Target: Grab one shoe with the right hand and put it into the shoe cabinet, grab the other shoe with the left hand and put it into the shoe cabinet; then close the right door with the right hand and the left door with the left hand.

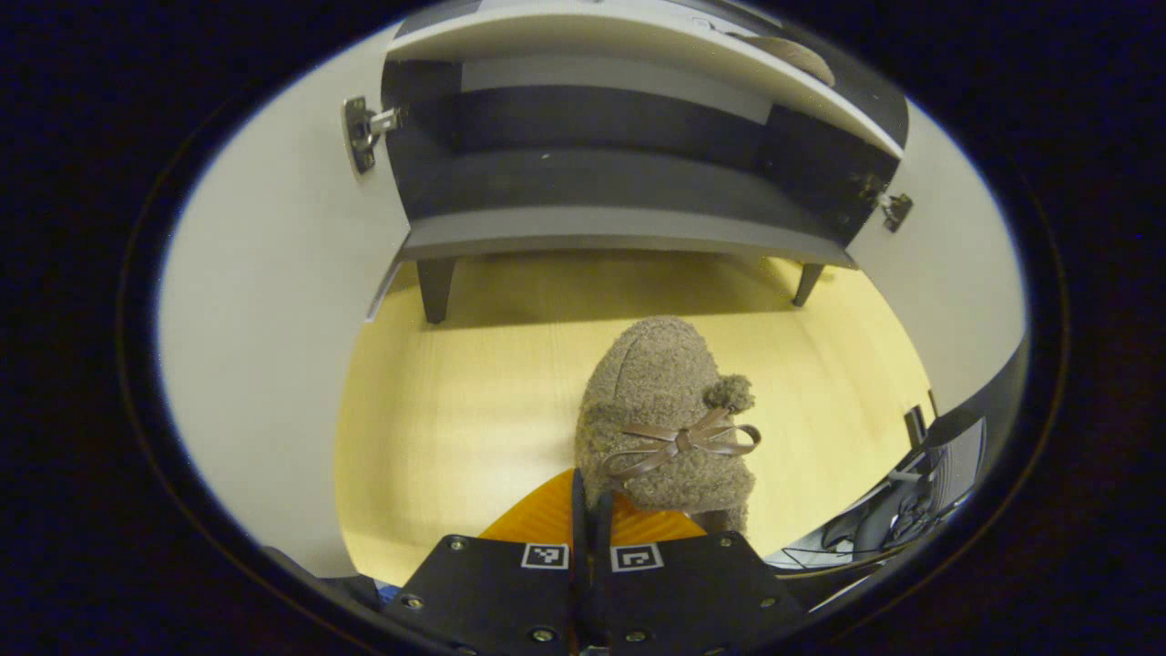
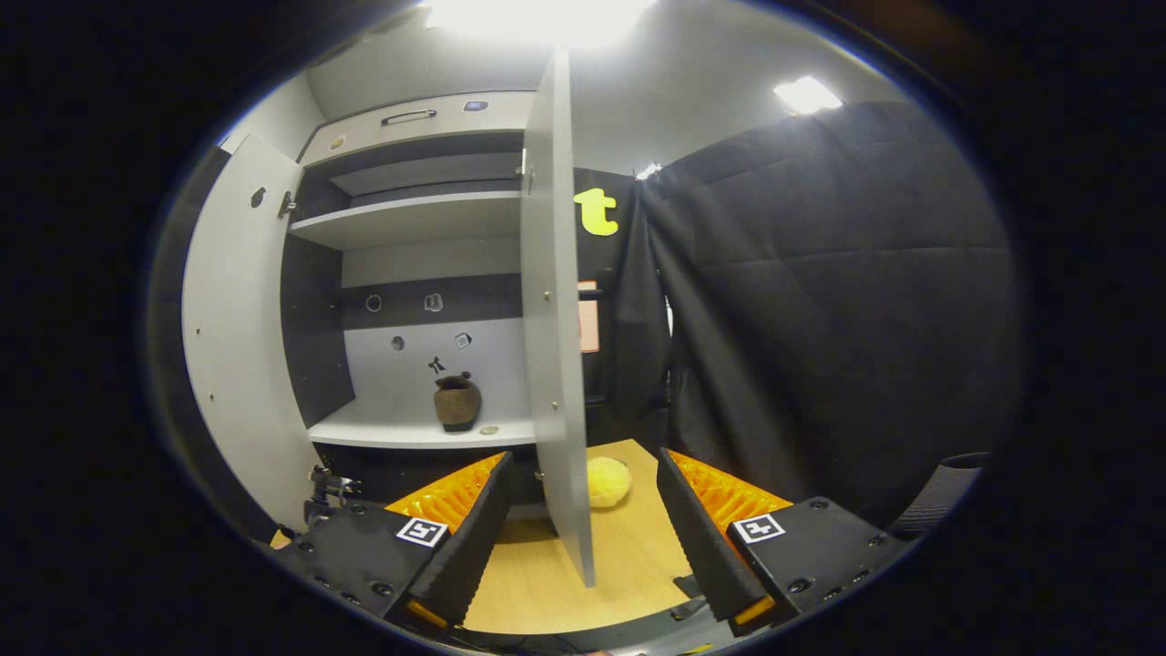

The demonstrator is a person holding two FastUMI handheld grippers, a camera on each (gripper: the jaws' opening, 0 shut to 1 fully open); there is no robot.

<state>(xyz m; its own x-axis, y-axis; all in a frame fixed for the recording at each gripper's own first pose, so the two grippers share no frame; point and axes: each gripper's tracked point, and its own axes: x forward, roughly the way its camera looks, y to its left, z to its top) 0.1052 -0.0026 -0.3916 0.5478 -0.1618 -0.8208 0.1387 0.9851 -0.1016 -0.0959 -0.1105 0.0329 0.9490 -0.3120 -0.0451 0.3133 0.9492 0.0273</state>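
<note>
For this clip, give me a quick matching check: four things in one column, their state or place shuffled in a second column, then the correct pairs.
Things:
1. left claw
2. right claw
3. shoe in the cabinet
4. yellow ball

State or place:
A. open, straddling the edge of the right door
B. on the floor beyond the right door
C. shut on the fuzzy brown shoe with a bow
D. standing on the lower shelf

Pairs: 1-C, 2-A, 3-D, 4-B
</note>
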